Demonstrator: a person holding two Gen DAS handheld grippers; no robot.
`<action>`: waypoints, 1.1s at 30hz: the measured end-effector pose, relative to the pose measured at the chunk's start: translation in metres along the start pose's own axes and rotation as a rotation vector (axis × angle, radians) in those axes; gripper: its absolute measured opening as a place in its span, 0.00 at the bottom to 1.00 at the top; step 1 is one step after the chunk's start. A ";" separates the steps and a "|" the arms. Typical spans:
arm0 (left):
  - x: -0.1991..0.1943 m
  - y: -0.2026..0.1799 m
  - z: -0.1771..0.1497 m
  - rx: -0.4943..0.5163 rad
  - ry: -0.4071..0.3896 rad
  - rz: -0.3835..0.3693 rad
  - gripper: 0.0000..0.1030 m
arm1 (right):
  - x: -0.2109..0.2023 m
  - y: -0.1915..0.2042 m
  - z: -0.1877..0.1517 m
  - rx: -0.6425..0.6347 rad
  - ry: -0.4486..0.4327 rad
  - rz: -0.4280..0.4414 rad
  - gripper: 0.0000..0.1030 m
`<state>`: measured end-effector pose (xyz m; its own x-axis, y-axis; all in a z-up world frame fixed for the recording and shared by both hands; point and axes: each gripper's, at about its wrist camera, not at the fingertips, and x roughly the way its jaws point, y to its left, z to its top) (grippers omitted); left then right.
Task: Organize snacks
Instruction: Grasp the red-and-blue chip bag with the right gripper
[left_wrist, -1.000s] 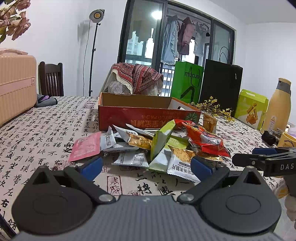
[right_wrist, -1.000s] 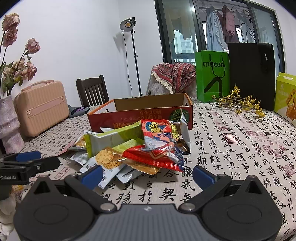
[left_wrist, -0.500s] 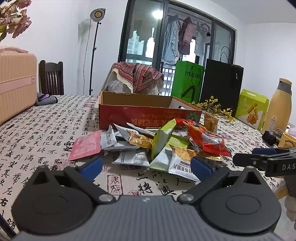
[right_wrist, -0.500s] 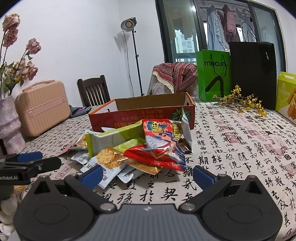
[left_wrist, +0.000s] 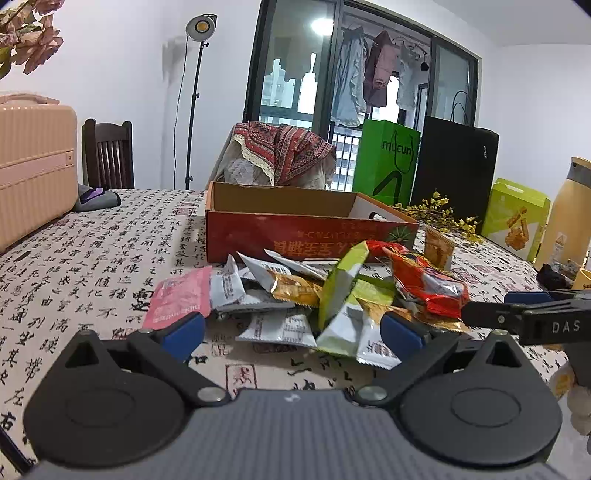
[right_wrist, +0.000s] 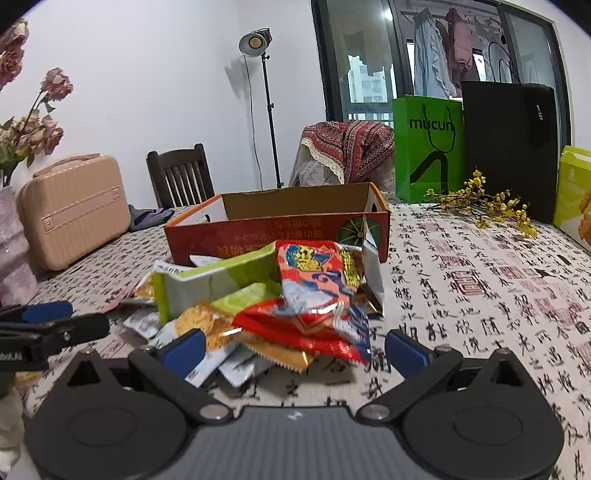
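I held both grippers, left (left_wrist: 291, 330) and right (right_wrist: 293, 349), spread apart at frame bottom, ready for the crinkly snack-packet pile (right_wrist: 266, 295) before the open red cardboard box (right_wrist: 277, 221).

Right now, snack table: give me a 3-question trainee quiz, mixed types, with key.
1. True or false: the left gripper is shut on the pink packet.
2. Where does the snack pile lie? A) inside the cardboard box B) on the tablecloth in front of the box C) on the chair
3. Fill in: the red packet lies ___ of the pile.

Key: 1 false, both grippers are open and empty. 2 B. 3 on top.
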<state>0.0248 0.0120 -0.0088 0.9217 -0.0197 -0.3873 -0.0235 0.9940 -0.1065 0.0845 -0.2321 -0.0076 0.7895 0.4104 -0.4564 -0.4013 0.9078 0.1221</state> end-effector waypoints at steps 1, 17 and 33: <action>0.002 0.001 0.001 0.000 -0.002 0.003 1.00 | 0.004 0.000 0.003 0.003 -0.001 -0.002 1.00; 0.015 0.025 0.009 -0.038 0.001 0.078 1.00 | 0.067 -0.007 0.031 0.036 0.079 -0.030 0.84; 0.021 0.035 0.013 -0.061 0.015 0.109 1.00 | 0.070 -0.016 0.031 0.047 0.063 -0.063 0.48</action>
<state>0.0483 0.0479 -0.0088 0.9065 0.0859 -0.4133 -0.1472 0.9820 -0.1188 0.1603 -0.2155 -0.0141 0.7811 0.3472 -0.5191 -0.3280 0.9354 0.1320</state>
